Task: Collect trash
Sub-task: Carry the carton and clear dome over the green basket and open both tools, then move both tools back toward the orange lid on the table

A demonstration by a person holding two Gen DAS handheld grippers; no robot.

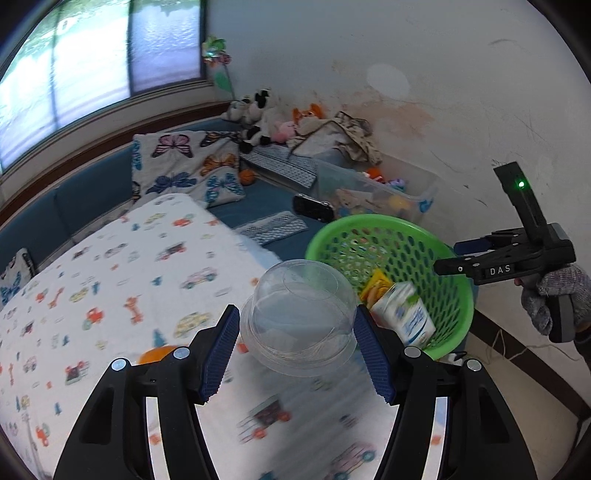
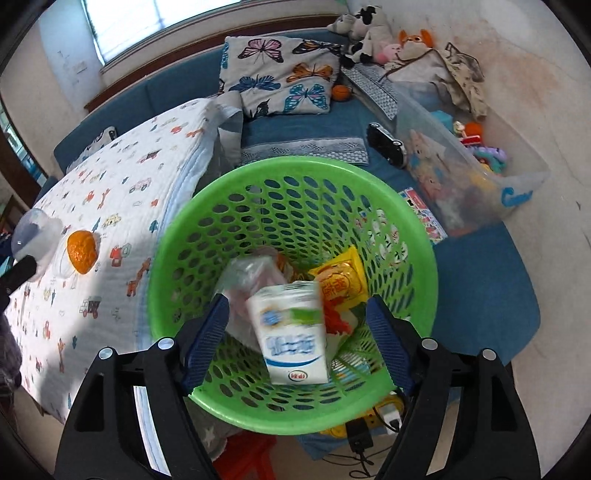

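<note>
Basket [image 2: 295, 177] holds one carton [image 2: 291, 332], two wrappers [image 2: 341, 280] — one orange [image 2: 82, 252] outside

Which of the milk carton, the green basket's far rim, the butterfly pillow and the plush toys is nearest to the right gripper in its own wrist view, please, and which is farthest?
1. Milk carton, between the right gripper's open fingers.
2. Green basket's far rim, just beyond.
3. Butterfly pillow, further back on the blue couch.
4. Plush toys, top right against the wall.
</note>
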